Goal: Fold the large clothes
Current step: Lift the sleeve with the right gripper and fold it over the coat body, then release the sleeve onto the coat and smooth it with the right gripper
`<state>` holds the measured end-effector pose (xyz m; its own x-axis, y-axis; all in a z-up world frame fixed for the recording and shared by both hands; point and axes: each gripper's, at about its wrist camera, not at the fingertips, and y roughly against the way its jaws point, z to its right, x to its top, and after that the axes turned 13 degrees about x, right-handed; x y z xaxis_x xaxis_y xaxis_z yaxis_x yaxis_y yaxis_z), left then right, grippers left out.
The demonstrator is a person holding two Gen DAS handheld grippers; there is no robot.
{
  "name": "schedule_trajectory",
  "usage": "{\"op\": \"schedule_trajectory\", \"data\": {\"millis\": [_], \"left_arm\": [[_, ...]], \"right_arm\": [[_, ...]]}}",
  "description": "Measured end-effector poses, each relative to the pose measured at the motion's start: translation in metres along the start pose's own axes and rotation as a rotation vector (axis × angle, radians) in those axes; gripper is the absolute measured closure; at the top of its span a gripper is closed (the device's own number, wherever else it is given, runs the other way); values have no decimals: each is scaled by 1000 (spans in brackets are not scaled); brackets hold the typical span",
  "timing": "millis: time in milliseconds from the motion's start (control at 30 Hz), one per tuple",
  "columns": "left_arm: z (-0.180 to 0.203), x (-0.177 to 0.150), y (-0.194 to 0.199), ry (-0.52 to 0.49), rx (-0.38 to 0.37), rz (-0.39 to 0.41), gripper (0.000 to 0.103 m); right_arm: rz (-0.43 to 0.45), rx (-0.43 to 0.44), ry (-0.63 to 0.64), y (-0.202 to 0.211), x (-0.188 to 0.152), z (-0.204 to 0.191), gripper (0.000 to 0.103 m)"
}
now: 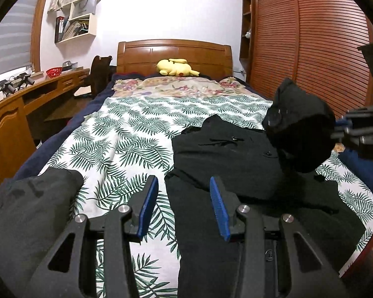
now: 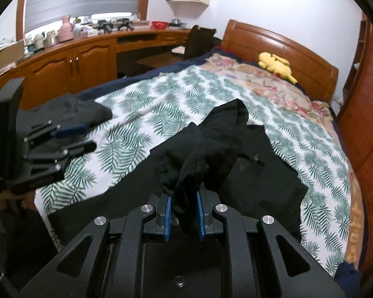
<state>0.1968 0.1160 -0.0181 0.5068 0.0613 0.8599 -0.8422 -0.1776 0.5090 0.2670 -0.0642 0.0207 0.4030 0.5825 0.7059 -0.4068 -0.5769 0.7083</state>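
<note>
The right gripper (image 2: 184, 213) pinches a bunched fold of the black trousers (image 1: 226, 159), lifted above the rest, which lies on the bed (image 1: 136, 129) with its leaf-print sheet. The left gripper (image 1: 184, 201) hovers half open and empty beside a dark folded garment (image 1: 29, 198).

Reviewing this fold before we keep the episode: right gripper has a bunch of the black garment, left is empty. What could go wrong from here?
1. The right gripper pinches only a narrow bunch of the black garment; it could slip out mid-fold.
2. The left gripper is open above the garment's edge and pins nothing, so the whole piece may drag instead of folding.
3. The lifted part hangs crumpled and may land creased.
</note>
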Motion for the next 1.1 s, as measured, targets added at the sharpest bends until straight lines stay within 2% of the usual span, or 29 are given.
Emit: {"op": "schedule_trajectory", "data": {"millis": [33, 67, 133, 167, 433, 633, 767, 933, 1033, 1100], "left_arm": [[0, 0, 0, 0, 1, 1, 61], [0, -1, 0, -1, 4, 3, 61], [-1, -1, -1, -3, 10, 0, 61], [-1, 0, -1, -2, 9, -1, 61], [3, 1, -4, -12, 5, -4, 61], [7, -1, -8, -25, 10, -15, 61], [6, -2, -10, -28, 17, -23, 61], [6, -3, -12, -32, 25, -30, 61], [4, -4, -13, -34, 30, -34, 61], [4, -5, -13, -36, 33, -35, 61]], "right_arm": [[-12, 6, 10, -2, -2, -3, 78], [-21, 0, 16, -4, -5, -5, 63], [-23, 4, -5, -5, -9, -5, 48], [-21, 17, -16, -5, -11, -4, 47], [-5, 2, -73, -5, -33, 20, 45], [-68, -17, -145, -52, -62, 42, 45], [-93, 43, -200, -91, -76, 39, 48], [-128, 137, -200, -136, -80, 9, 53], [-166, 194, -196, -154, -87, -8, 60], [-183, 218, -188, -158, -94, -17, 60]]}}
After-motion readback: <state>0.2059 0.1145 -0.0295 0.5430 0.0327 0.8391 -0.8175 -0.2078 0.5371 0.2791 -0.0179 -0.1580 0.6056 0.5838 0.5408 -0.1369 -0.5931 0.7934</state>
